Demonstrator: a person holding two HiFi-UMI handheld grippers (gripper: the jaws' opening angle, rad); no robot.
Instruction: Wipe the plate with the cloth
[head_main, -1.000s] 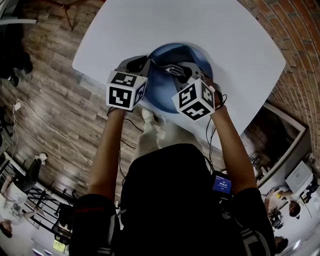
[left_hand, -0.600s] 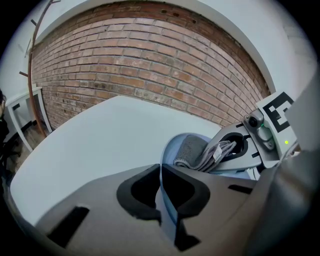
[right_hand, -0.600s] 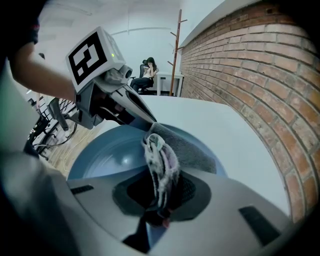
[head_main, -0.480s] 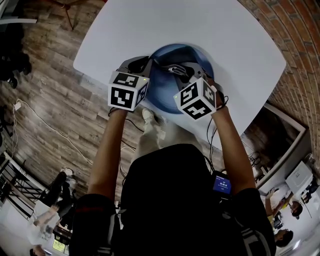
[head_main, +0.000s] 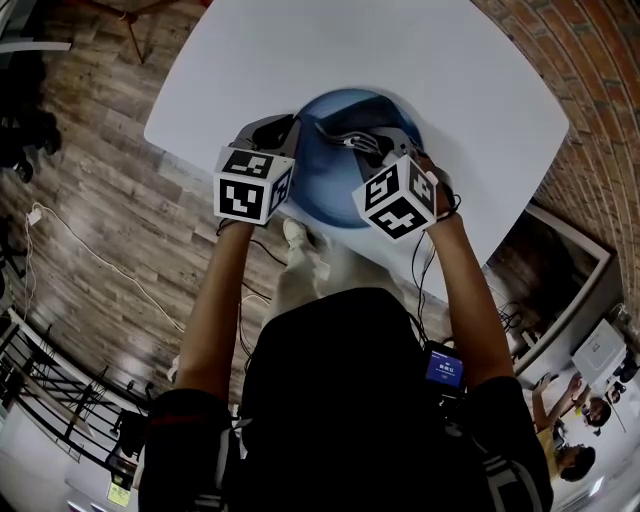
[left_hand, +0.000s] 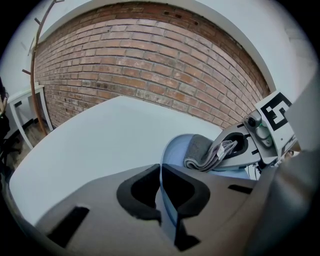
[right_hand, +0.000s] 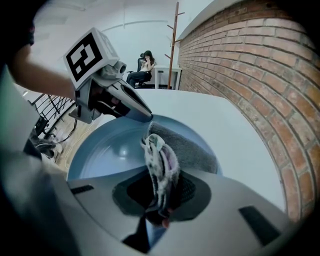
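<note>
A blue plate (head_main: 330, 180) sits near the front edge of the white table (head_main: 300, 50). My left gripper (head_main: 297, 137) is shut on the plate's left rim (left_hand: 163, 200), which runs between the dark pads. The plate's bowl (right_hand: 107, 150) shows in the right gripper view, with the left gripper (right_hand: 112, 97) at its far side. My right gripper (head_main: 352, 142) is shut on a folded grey cloth (right_hand: 161, 160). The cloth's free part (right_hand: 187, 145) lies on the plate's inner surface. In the left gripper view the cloth (left_hand: 200, 152) hangs from the right gripper (left_hand: 235, 150) over the plate (left_hand: 175, 150).
The table edge (head_main: 215, 165) runs just under my hands, with wooden floor (head_main: 90, 200) below. A brick wall (left_hand: 150, 65) borders the table's far side. A coat stand (right_hand: 175, 45) and a seated person (right_hand: 145, 62) are far off.
My right gripper has shifted slightly to the right with the cloth across the plate. The left gripper holds the rim as before.
</note>
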